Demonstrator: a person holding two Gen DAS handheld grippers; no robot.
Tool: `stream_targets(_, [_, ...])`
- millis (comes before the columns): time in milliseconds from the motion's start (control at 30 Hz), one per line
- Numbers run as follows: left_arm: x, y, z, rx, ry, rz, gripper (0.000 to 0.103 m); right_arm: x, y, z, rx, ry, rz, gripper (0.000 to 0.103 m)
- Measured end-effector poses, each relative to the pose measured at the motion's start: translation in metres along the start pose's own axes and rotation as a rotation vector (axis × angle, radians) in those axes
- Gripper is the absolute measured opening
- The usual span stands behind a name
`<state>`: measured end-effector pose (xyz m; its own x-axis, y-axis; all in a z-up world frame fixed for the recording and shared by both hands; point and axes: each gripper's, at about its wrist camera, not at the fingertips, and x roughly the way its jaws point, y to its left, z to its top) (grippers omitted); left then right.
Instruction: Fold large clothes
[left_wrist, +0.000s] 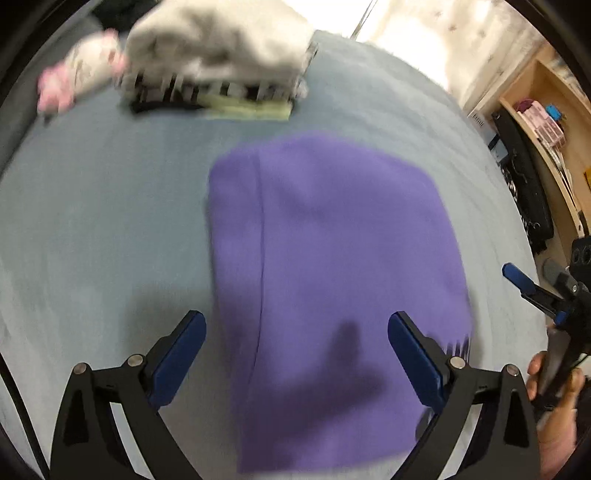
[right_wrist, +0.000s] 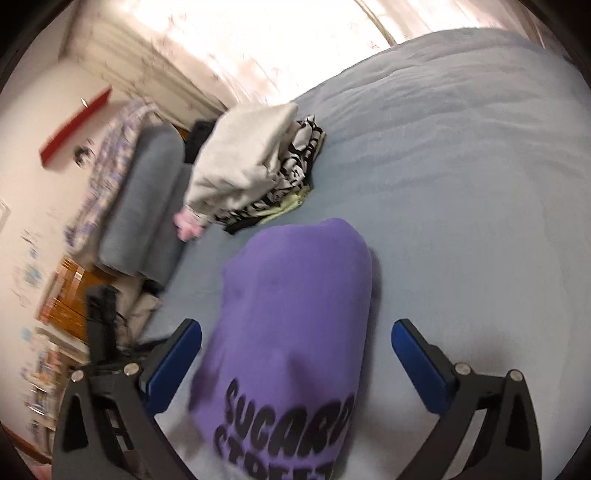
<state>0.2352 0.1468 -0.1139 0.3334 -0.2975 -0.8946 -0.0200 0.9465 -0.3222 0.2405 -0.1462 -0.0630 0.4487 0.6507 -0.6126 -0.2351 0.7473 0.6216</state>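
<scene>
A folded purple garment (left_wrist: 332, 258) lies flat on the blue-grey bed (left_wrist: 92, 221). In the right wrist view the purple garment (right_wrist: 295, 295) shows black lettering near its close end. My left gripper (left_wrist: 295, 321) hovers over its near part, jaws wide open, pads clear of the cloth. My right gripper (right_wrist: 297, 326) is open too, with the garment lying below and between its blue fingers (right_wrist: 413, 350) and untouched by them. In the left wrist view, one blue finger of the right gripper (left_wrist: 517, 277) shows at the right edge, with a hand (left_wrist: 554, 391) on its handle.
A stack of folded clothes (left_wrist: 218, 55) (right_wrist: 251, 155), white on top and black-and-white below, sits at the far end of the bed, beside a pink item (left_wrist: 55, 88). Grey pillows (right_wrist: 147, 199) lie at the bed's left. A wooden shelf (left_wrist: 546, 122) stands off to the right.
</scene>
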Motion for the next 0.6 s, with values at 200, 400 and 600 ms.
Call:
stream_targets(200, [-0.001, 0.039, -0.032, -0.143, -0.006, -0.107, 0.098, -0.007, -0.026, -0.027, 0.046, 0.064, 0.029, 0.103])
stream_targets(400, [0.014, 0.052, -0.042, -0.175, 0.021, -0.13, 0.098, 0.011, -0.031, -0.046, 0.045, 0.141, 0.061, 0.103])
stream_targets(600, [0.019, 0.031, -0.037, -0.08, -0.009, -0.074, 0.098, 0.037, -0.03, -0.059, 0.052, 0.207, 0.093, 0.103])
